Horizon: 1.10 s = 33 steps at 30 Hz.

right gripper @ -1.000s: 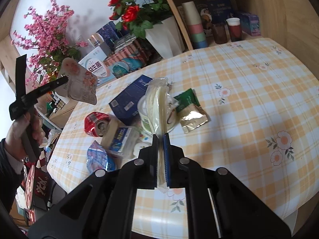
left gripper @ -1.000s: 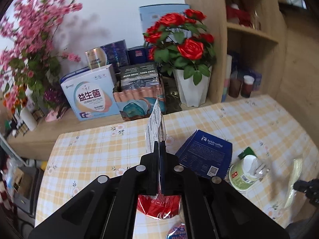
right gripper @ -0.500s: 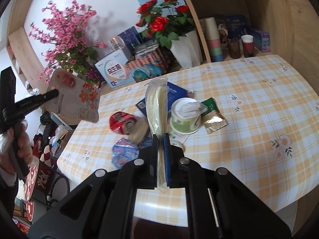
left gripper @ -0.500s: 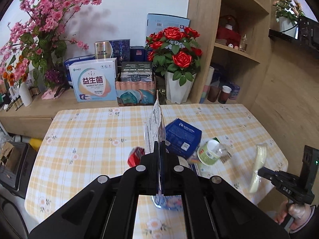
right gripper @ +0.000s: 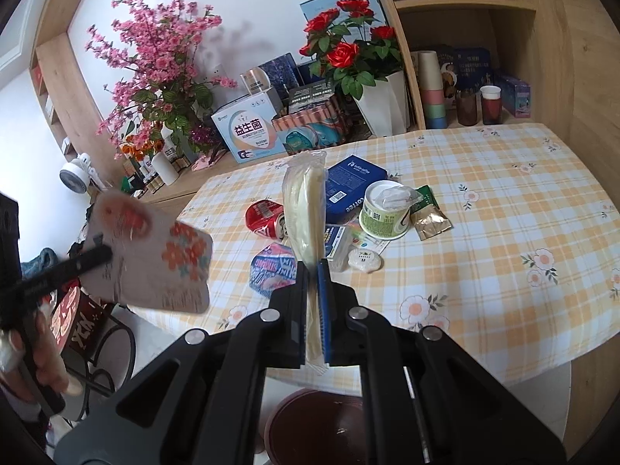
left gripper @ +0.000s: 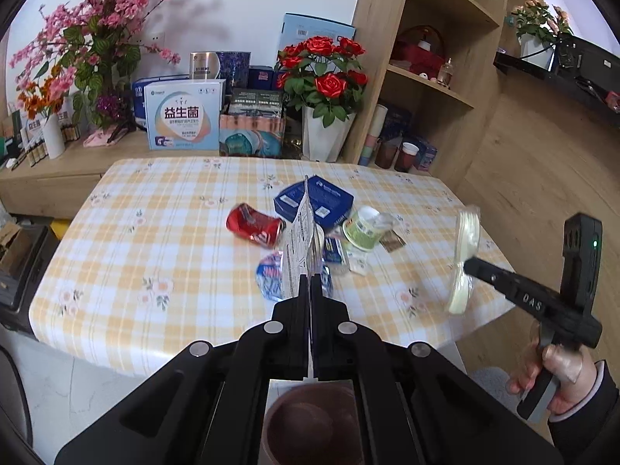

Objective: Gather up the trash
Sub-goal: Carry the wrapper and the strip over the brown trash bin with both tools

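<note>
Both claws have pulled back from the counter (left gripper: 116, 232) since a second ago, and a brown bin (right gripper: 321, 426) now shows below them. My left claw (left gripper: 310, 283) is clamped on a flat printed pouch (left gripper: 302, 248), held edge-on in its own view and out past the counter's edge. My right claw (right gripper: 313, 271) is clamped on a pale clear wrapper (right gripper: 304, 209), upright between the fingers, above the bin. On the counter lie a crushed red can (left gripper: 254, 224), a blue box (left gripper: 317, 201) beside it, a green cup (right gripper: 383, 213), a gold sachet (right gripper: 432, 224) just beside the cup, and a pink-blue packet (right gripper: 271, 267). Behind stand roses (left gripper: 325, 73) in a white pot
</note>
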Tool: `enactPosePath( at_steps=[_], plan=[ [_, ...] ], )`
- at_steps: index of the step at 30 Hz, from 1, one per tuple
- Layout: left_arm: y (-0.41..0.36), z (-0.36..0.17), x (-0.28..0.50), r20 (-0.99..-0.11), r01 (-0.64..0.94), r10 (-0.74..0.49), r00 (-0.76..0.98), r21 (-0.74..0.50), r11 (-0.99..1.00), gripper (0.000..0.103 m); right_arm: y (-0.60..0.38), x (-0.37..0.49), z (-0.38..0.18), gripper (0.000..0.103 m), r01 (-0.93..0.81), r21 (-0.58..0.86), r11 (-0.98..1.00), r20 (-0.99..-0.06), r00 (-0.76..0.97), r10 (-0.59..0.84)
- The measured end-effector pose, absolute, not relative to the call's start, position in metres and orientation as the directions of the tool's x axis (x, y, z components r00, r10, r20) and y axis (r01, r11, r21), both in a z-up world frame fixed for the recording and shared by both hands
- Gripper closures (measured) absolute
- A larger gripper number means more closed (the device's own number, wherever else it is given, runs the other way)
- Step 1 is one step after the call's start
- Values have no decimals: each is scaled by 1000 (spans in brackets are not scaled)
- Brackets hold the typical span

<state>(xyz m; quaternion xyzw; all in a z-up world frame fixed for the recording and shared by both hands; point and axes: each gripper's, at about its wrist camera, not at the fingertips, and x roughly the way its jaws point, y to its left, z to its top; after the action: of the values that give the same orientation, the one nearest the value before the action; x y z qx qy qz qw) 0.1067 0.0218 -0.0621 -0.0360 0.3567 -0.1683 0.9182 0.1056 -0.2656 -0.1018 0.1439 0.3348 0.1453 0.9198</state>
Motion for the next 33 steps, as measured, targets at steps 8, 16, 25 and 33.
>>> enactPosePath(
  at_steps=[8,16,25,33],
  plan=[
    [17,-92,59,-664,256,-342,665,-227,940,102,-258,70,-96,94,-193,344,919,-565,739,367],
    [5,-118,26,-694,273,-377,614,-261,926,102,-257,41,-92,94,-208,333,920,-548,751,368],
    [-16,-152,27,-752,301,-394,528,-268,915,101,-264,42,-108,94,-195,360,912,-555,741,378],
    [-37,-188,39,-807,327,-408,427,-283,902,100,-268,52,-134,94,-181,388,904,-582,712,392]
  ],
)
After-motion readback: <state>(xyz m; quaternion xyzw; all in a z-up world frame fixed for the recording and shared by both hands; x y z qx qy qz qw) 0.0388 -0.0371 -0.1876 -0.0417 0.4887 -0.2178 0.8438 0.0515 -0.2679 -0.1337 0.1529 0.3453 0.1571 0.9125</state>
